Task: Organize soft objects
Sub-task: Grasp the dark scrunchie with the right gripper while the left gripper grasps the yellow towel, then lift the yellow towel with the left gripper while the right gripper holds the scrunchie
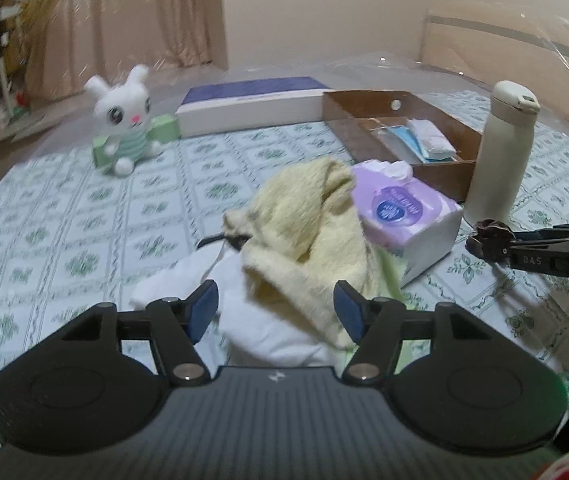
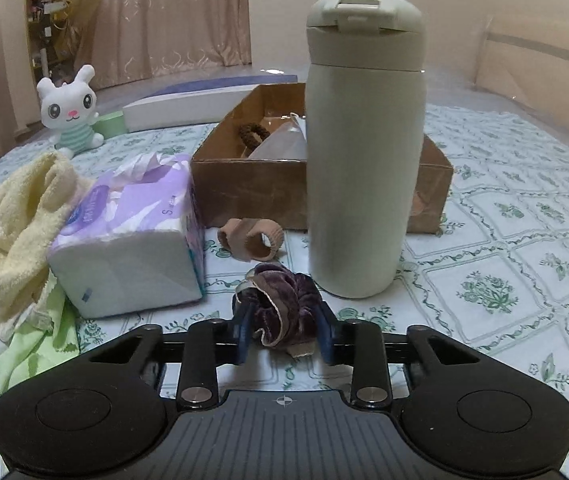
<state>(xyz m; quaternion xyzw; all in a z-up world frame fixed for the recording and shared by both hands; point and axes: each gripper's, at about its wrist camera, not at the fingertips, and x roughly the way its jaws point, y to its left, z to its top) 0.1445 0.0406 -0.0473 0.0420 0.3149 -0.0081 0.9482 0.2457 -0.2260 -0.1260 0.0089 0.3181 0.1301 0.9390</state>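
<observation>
Pinching a dark purple velvet scrunchie (image 2: pixel 284 304), the right gripper (image 2: pixel 284 334) has its blue pads pressed into the crumpled, pale-edged fabric just in front of a cream flask (image 2: pixel 364 152). Beyond lie a tan scrunchie (image 2: pixel 252 242) and a cardboard box (image 2: pixel 252 188). The left gripper (image 1: pixel 276 310) stands wide over a fluffy yellow towel (image 1: pixel 304 236), which is heaped against a purple tissue pack (image 1: pixel 408 216).

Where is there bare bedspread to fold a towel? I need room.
Free: the wide stretch between the plush rabbit and the yellow towel, and the patch right of the bottle. Crowded: around the tissue pack, cardboard box and purple scrunchie.
</observation>
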